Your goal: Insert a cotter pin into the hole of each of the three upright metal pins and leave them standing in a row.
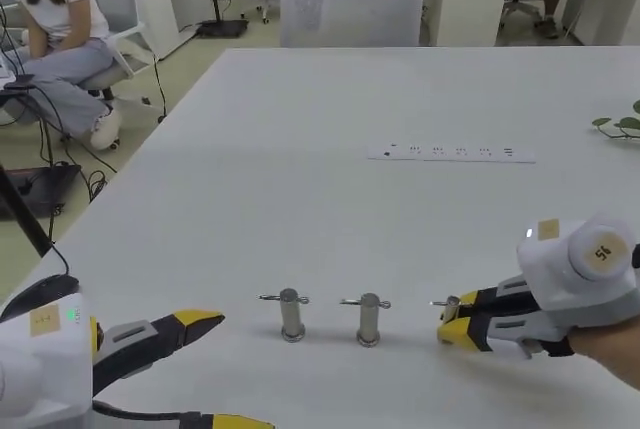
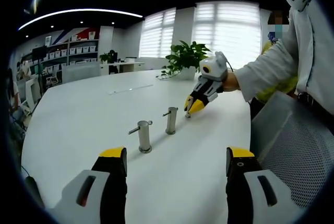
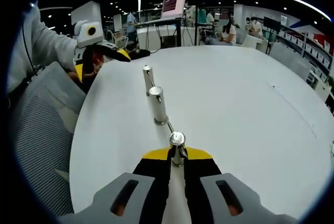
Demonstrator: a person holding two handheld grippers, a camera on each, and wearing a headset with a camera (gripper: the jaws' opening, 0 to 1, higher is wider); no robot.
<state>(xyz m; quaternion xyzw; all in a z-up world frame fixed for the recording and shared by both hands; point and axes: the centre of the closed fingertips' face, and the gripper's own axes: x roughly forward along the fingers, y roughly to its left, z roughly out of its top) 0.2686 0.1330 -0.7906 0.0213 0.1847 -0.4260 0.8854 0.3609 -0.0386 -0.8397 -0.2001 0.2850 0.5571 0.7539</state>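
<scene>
As the right gripper (image 3: 176, 157) clamps one metal pin (image 3: 177, 141), two more pins (image 3: 157, 104) stand in line beyond its jaws, while the left gripper (image 2: 177, 161) gapes empty over white table (image 2: 78, 114) near the edge.

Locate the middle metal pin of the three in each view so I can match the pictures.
Head view: middle pin low centre, second of three in the row.
Left gripper view: middle pin at centre, down-left of the right claw.
Right gripper view: middle pin upper centre-left, just beyond the end pin.
Shared landmark: the right claw, shut on the end pin.
</scene>
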